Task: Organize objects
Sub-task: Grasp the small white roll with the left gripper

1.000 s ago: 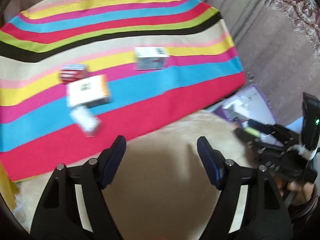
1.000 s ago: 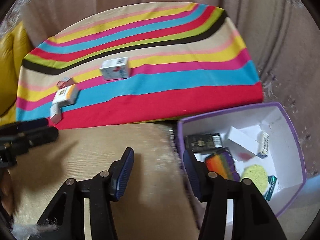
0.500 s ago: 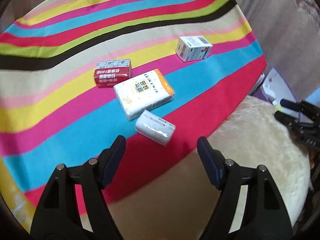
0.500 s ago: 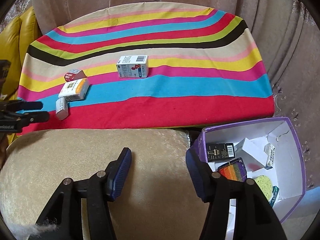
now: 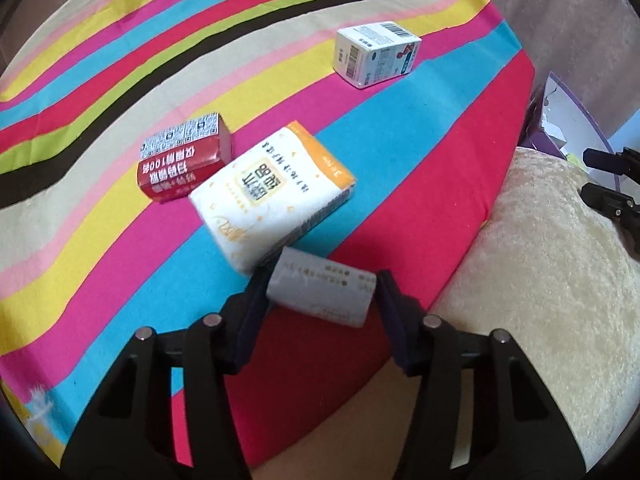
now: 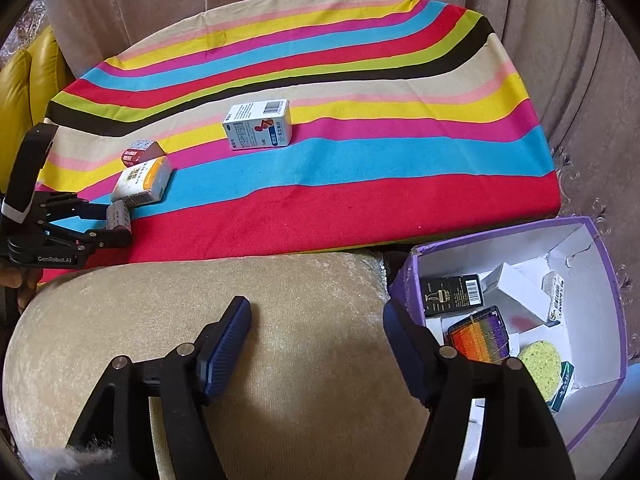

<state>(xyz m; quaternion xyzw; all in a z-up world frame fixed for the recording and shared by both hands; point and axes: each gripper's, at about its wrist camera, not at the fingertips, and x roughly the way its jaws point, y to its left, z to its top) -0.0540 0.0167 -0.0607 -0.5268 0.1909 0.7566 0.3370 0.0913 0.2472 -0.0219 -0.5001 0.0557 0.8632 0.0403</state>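
A small grey-white packet (image 5: 320,292) lies on the red stripe of the striped cloth (image 5: 420,184), near its front edge. My left gripper (image 5: 322,280) straddles it; the jaws are closing and the pads meet its two ends. Just beyond lie a white-and-orange tissue pack (image 5: 272,196) and a red box (image 5: 184,160), with a white-and-blue box (image 5: 376,54) farther back. My right gripper (image 6: 316,308) hovers over the beige cushion (image 6: 180,320). Its jaws are opening and nothing is between them. The right wrist view shows the left gripper (image 6: 116,224) at the far left.
A purple-rimmed cardboard box (image 6: 600,240) stands right of the cushion. It holds a black box (image 6: 452,294), a rainbow case (image 6: 480,334), a yellow-green sponge (image 6: 540,360) and white boxes. A yellow cushion (image 6: 24,88) lies at the left, beige upholstery behind.
My left gripper came down toward the cloth and rolled, and its jaws narrowed around the small packet. The right gripper's jaws widened and it shifted slightly over the cushion.
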